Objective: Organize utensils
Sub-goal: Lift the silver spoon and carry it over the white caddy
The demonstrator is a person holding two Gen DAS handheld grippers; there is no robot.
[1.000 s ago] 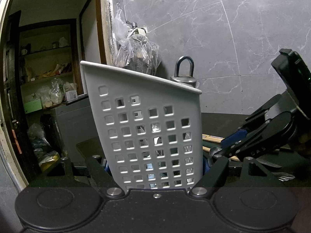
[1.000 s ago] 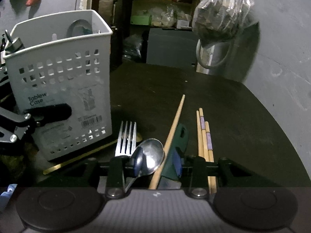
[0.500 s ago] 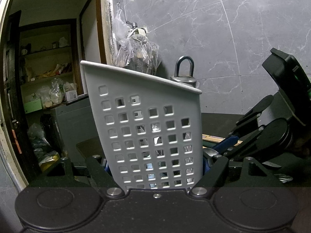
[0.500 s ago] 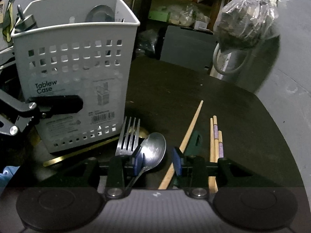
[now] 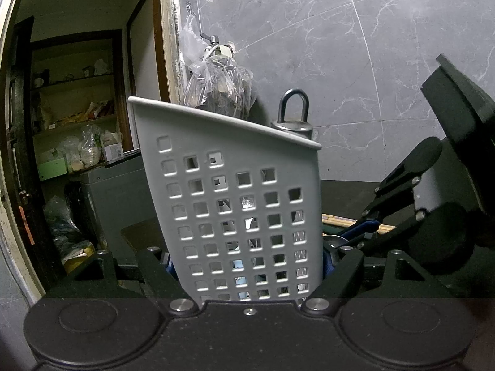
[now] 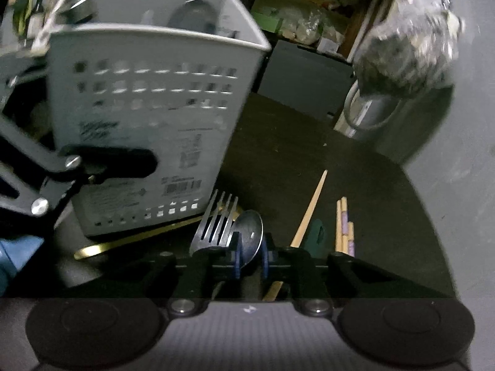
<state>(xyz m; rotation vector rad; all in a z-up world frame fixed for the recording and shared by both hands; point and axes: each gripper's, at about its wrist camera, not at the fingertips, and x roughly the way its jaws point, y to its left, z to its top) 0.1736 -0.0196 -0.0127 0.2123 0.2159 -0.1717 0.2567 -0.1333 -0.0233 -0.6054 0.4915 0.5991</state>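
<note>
My left gripper is shut on the white perforated utensil case, one finger on each side wall. The case holds metal utensils, and a looped handle sticks up over its rim. In the right wrist view the case stands at the left with a left finger pressed on it. My right gripper is low over the dark table, and its jaws are closing. A steel spoon sits between its blue pads, which touch it. A fork lies just left of the spoon.
Right of the spoon lie a single wooden chopstick, a green handle and a chopstick pair. A gold utensil lies under the case's front edge. A filled plastic bag hangs over a grey pitcher by the wall.
The right gripper slid toward the case and rolled. Its jaws narrowed from wide around the spoon and chopstick to just the spoon. The left gripper and case stayed still.
</note>
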